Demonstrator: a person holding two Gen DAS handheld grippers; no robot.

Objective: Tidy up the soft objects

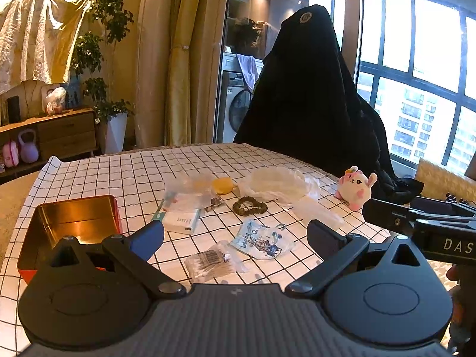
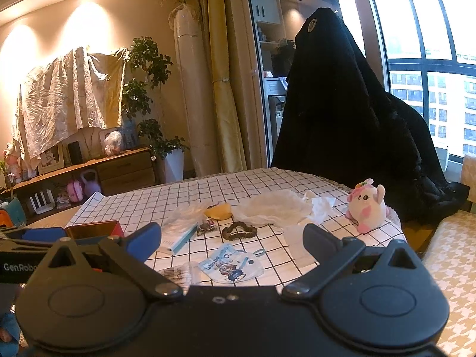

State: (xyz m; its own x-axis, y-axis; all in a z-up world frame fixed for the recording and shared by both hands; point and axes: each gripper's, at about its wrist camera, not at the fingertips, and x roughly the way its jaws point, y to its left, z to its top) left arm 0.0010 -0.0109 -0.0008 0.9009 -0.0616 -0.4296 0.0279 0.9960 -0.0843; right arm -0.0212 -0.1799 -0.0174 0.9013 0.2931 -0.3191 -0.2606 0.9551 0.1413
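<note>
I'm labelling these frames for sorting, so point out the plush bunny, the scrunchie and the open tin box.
plush bunny [image 1: 356, 189]: left wrist view, on its white face.
scrunchie [image 2: 239, 230]: right wrist view, on its ruffled front edge.
tin box [image 1: 76, 208]: left wrist view, on the gold inner back wall.

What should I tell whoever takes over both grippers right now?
Left gripper and right gripper: both open, empty, hovering over the near table edge.
Open tin sits at the left, nothing visible inside.
Plush toy far right, scrunchie mid-table, printed pouch and cotton swab pack nearest, crumpled plastic bags behind.
Done: nothing sorted yet, by the look of it.
Left: all of it.
</note>
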